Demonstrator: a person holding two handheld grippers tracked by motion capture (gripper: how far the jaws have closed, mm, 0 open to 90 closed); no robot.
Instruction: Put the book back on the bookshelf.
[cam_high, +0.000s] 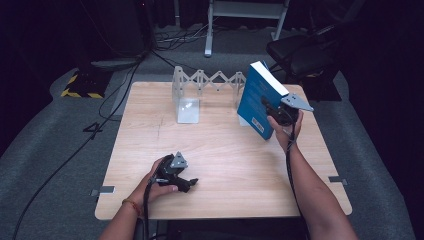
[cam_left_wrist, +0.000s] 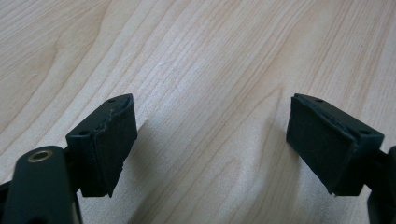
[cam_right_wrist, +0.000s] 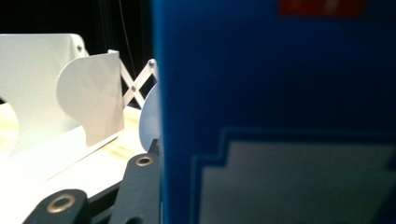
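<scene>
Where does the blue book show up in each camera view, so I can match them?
High view: the blue book stands tilted at the table's right rear, clamped by the right gripper.
Left gripper view: not in it; open jaws over bare wooden table.
Right gripper view: its cover takes up the right side, close up.
Shared landmark: the white expanding book rack, beside the book.

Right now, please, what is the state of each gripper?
Left gripper: open, holding nothing, low over the table.
Right gripper: closed on the blue book, held tilted beside the white rack.
</scene>
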